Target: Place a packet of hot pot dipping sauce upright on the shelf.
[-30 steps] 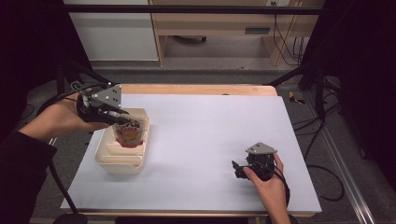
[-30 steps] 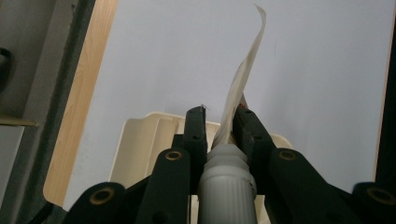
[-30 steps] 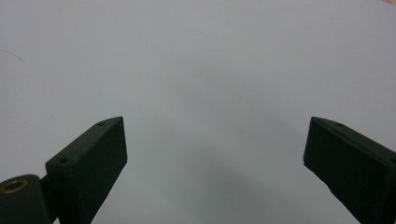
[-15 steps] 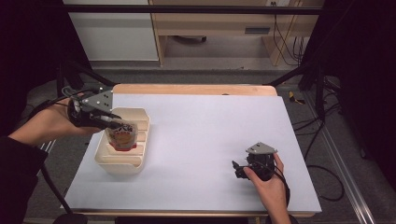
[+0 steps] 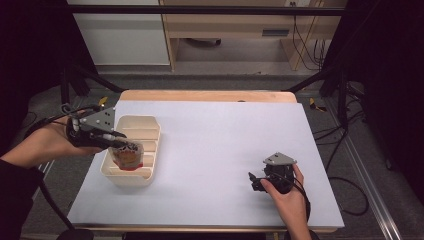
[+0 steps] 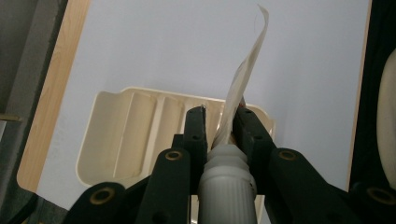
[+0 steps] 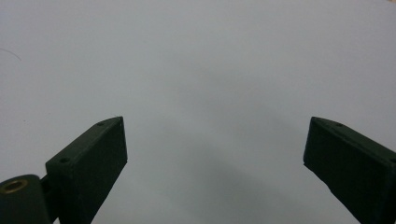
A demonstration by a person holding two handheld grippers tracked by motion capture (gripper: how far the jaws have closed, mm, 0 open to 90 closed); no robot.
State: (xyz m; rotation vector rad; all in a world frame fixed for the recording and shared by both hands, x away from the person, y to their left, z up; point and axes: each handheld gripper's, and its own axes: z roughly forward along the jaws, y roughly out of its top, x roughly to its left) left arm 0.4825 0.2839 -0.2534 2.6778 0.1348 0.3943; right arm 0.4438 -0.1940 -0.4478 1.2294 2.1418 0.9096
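Since the earlier frame, left claw (image 5: 118, 141) has drifted leftward, clamped on a pouch (image 5: 127, 156) hanging just above the cream tray (image 5: 150, 150) below. Right claw (image 5: 258, 182) rests jaws apart. Risk: thin pouch edge may slip free.

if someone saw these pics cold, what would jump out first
Most eye-catching is the left gripper at the table's left, shut on a clear pouch with brownish contents and a white ribbed spout, over a cream ridged tray. Next, the right gripper sits open near the front right, low over bare white table. Dark surroundings frame the bright tabletop.
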